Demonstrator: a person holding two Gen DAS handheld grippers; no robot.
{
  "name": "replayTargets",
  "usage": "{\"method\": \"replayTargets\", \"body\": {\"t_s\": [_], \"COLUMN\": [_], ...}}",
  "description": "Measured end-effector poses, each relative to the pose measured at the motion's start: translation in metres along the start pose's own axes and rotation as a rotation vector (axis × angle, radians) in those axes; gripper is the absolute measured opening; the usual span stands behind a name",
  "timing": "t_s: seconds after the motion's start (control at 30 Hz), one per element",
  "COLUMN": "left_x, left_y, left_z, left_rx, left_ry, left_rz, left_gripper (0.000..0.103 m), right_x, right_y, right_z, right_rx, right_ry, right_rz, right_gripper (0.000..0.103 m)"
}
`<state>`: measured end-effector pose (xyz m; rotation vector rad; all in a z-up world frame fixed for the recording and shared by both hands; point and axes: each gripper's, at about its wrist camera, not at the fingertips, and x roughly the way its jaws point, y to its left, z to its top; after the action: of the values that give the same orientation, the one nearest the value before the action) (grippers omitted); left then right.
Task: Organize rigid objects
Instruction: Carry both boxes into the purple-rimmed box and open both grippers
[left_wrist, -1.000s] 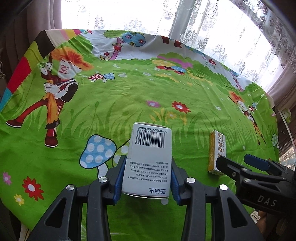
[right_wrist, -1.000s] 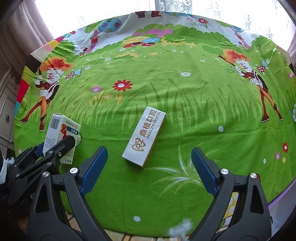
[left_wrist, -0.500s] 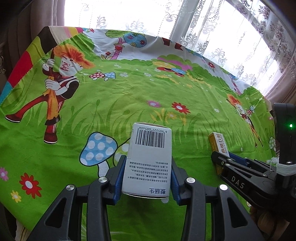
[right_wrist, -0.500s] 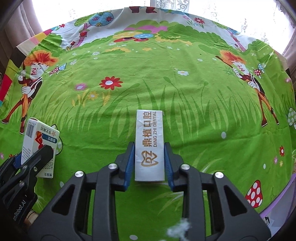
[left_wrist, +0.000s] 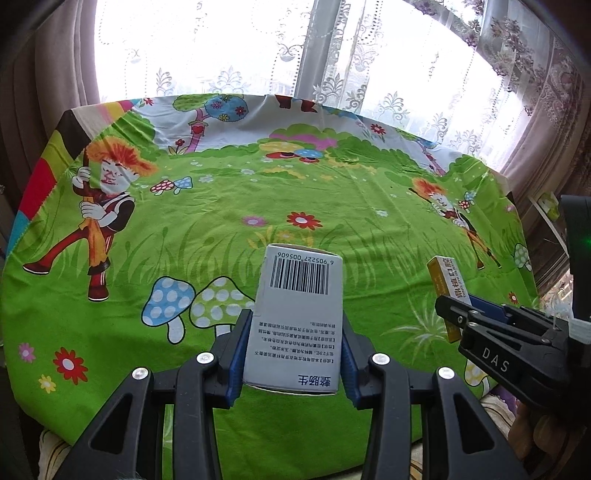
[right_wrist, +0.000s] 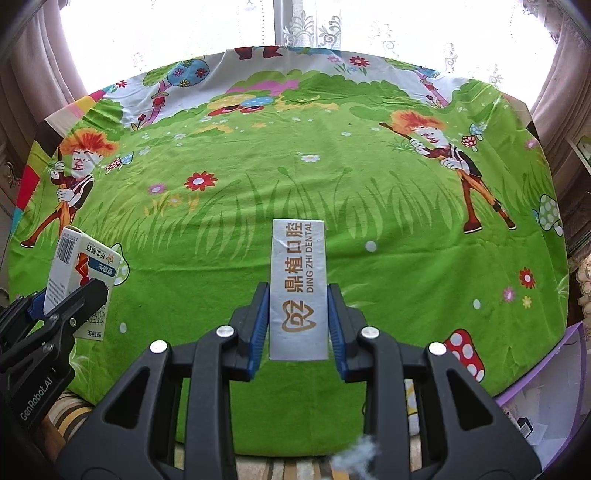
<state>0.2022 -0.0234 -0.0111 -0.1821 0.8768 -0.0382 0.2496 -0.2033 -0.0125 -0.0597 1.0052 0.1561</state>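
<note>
Two boxes, both in hand. The white barcode box (left_wrist: 297, 321) sits clamped between the blue pads of the left gripper (left_wrist: 293, 345), barcode end pointing away from the camera, printed text face up. The dental box (right_wrist: 298, 288), a slim white carton lettered DING ZHI DENTAL, is pinched the same way by the right gripper (right_wrist: 297, 321), long axis running forward along the fingers. Both sets of jaws are closed on cardboard, pads flat against the long sides, no gap showing. Each box appears lifted clear of the tablecloth (left_wrist: 332, 192), though the underside contact is hidden in both views.

Step in hand, as I read it: pickup done on both sides, carry phase. Next move calls for choosing a drop spot and bringing the two boxes together or side by side, squared up, then lowering until they rest flat before letting go. No bin, tray or shelf shows anywhere, so the target is a guess. Grips sit low on each box, so a tilt on set-down looks possible.

Count: two boxes, two grippers, one cartoon-print green tablecloth covering the table. Nothing else lies loose on the cloth. Beyond it, a lace curtain (left_wrist: 369, 74) across a bright window, heavier drapes at both sides.
</note>
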Motion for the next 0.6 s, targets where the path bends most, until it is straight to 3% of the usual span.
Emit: {"method": "replayTargets", "body": {"t_s": [0.6], "left_x": [-0.053], "left_y": [-0.103], "left_z": [-0.033], "left_rx": [0.17], "left_ry": [0.011], "left_rz": [-0.154], "left_gripper": [0.043], "right_x": [-0.09], "right_y": [-0.082], "right_z": [-0.056], "right_rx": [0.09], "right_ry": [-0.067], "right_rz": [-0.026], "right_gripper": [0.034]}}
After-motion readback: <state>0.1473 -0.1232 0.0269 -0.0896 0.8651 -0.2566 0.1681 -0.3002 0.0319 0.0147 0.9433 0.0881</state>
